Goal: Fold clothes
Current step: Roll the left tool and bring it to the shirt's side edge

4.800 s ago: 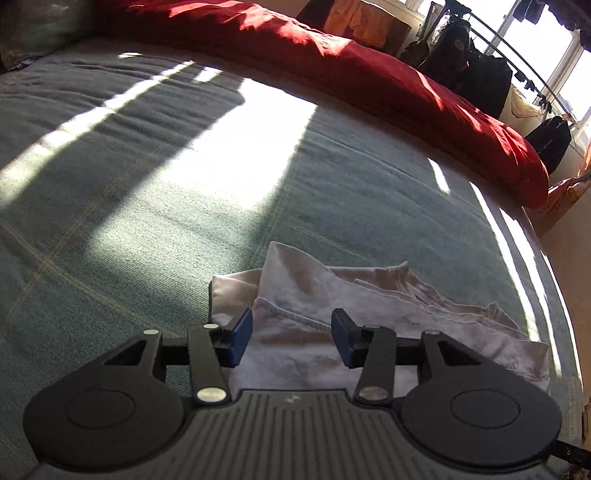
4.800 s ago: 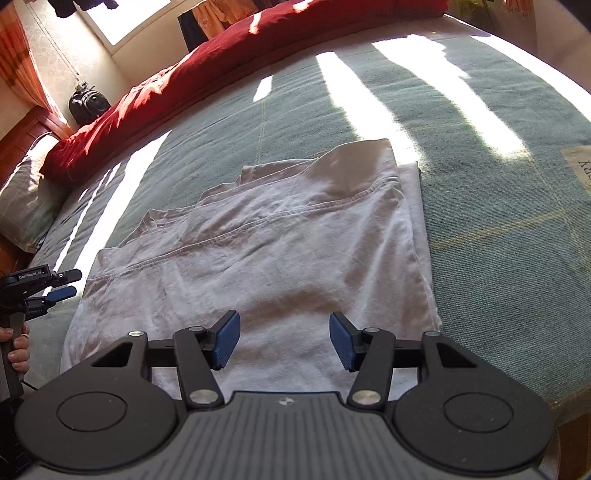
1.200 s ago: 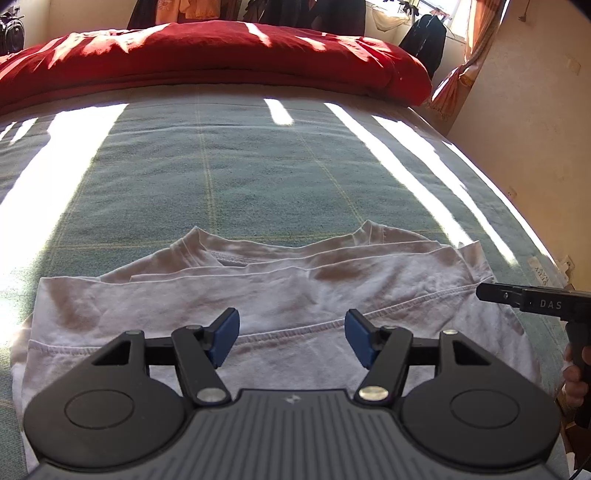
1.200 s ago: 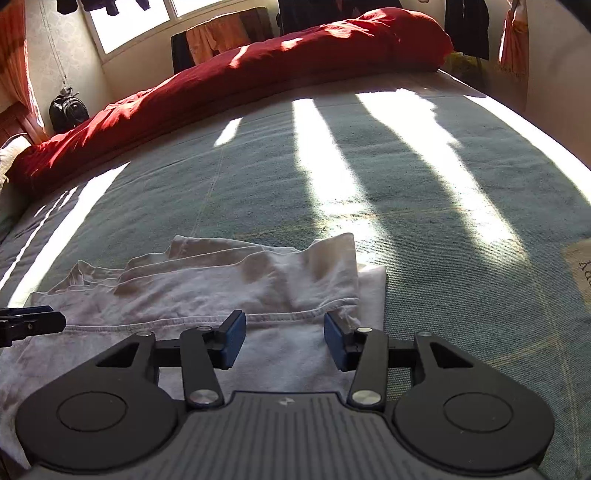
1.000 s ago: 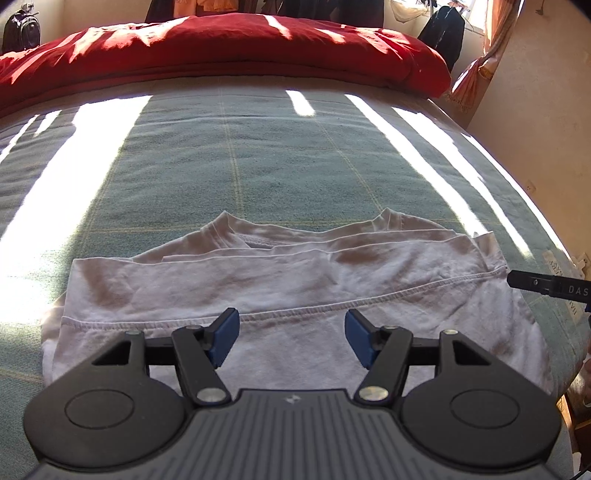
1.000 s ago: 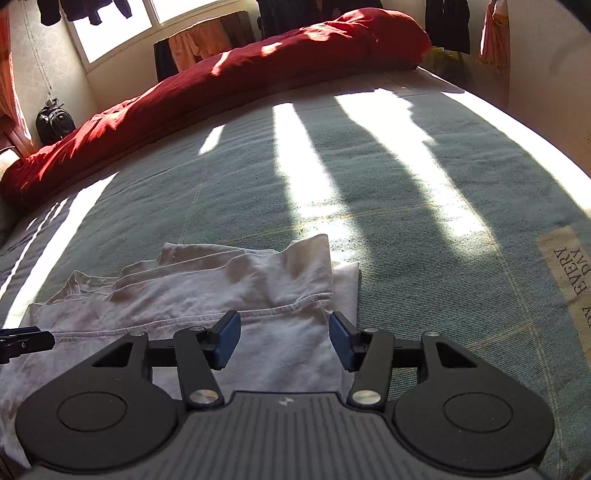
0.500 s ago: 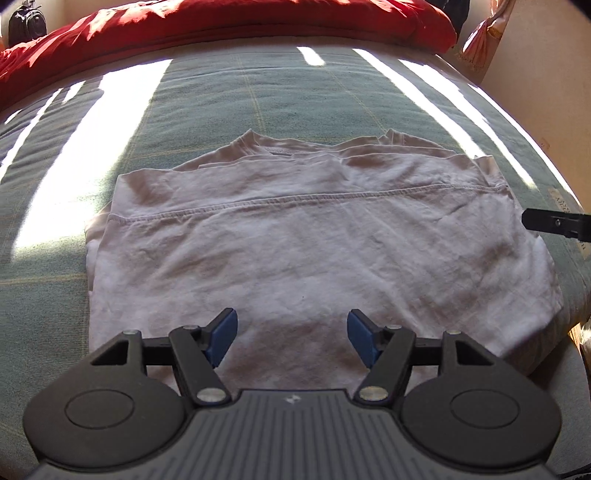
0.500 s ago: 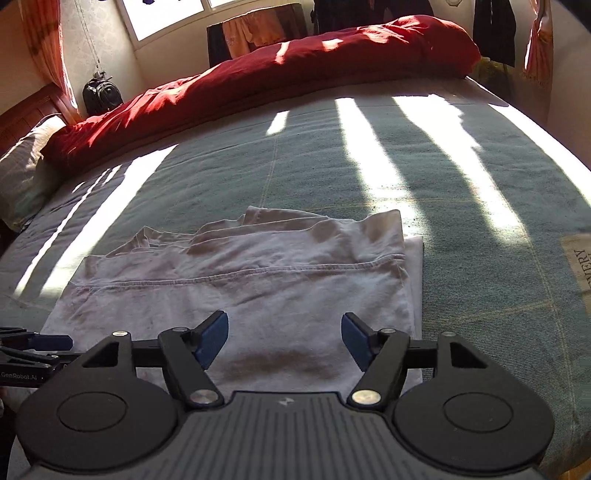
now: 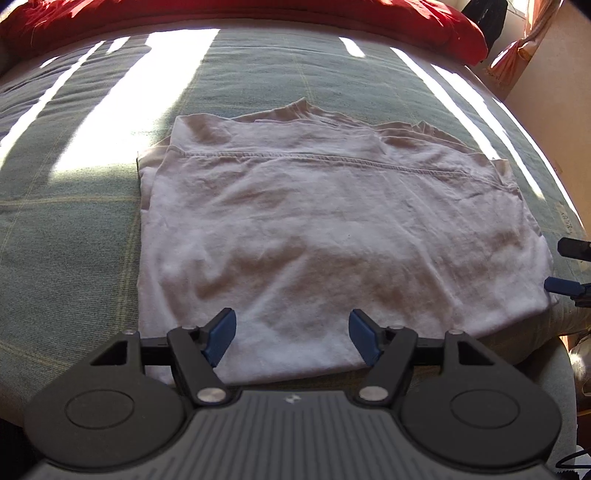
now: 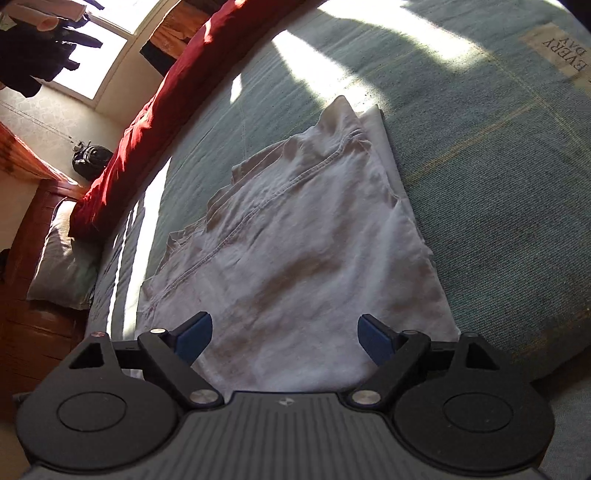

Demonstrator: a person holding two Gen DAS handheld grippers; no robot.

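Note:
A pale, creased T-shirt (image 9: 332,221) lies folded flat on the green bedspread (image 9: 74,240), its stitched hem running across the far part. My left gripper (image 9: 291,338) hovers over the shirt's near edge, open, with nothing between its blue pads. In the right wrist view the shirt (image 10: 295,240) runs away diagonally. My right gripper (image 10: 284,338) is over the shirt's near end with its jaws opening wide, and no cloth is pinched between them. Its fingers also show at the right edge of the left wrist view, right gripper (image 9: 567,266), beside the shirt's right corner.
A red duvet (image 9: 258,11) is heaped along the far side of the bed. A pillow (image 10: 62,266) and wooden headboard (image 10: 33,221) are at the left, with a black bag (image 10: 92,158) beyond. The bed's near edge drops off just past the shirt (image 10: 535,369).
Both grippers drew back toward the bed's near edge, so the whole shirt now shows. The right gripper rolled sideways and its jaws spread wider. The left gripper tilted further down.

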